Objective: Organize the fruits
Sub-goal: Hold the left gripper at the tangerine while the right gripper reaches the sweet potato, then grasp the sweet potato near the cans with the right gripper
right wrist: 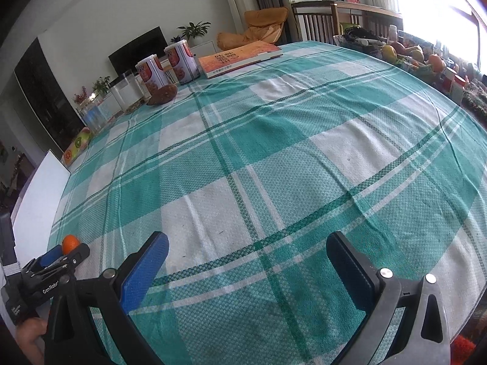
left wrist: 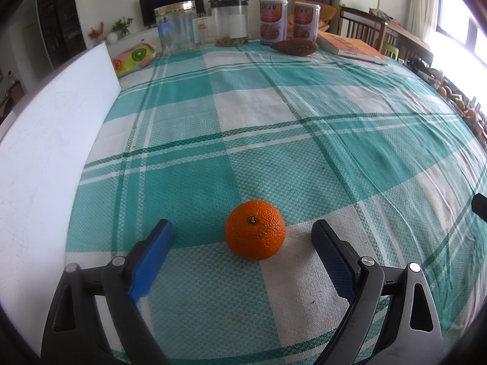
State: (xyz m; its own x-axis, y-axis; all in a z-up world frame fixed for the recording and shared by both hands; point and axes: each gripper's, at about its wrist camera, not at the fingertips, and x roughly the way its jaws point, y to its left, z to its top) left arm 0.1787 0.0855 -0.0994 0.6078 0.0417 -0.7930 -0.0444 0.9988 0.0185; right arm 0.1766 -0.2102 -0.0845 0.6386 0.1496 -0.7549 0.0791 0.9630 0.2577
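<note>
An orange (left wrist: 255, 229) sits on the green-and-white checked tablecloth (left wrist: 274, 127), stem end facing me. My left gripper (left wrist: 243, 228) is open, its blue pads on either side of the orange without touching it. The same orange (right wrist: 70, 242) shows at the far left of the right wrist view, beside the left gripper's fingers (right wrist: 50, 255). My right gripper (right wrist: 248, 243) is open and empty over the bare cloth. A basket of mixed fruit (right wrist: 408, 53) stands past the table's right edge.
At the table's far end stand a clear jar (left wrist: 176, 27), a planter jar (left wrist: 231, 24), two cans (left wrist: 287, 19), a sweet potato (left wrist: 294, 47), a book (left wrist: 353, 47) and a fruit-print pouch (left wrist: 134, 57). A white board (left wrist: 51, 140) lines the left edge.
</note>
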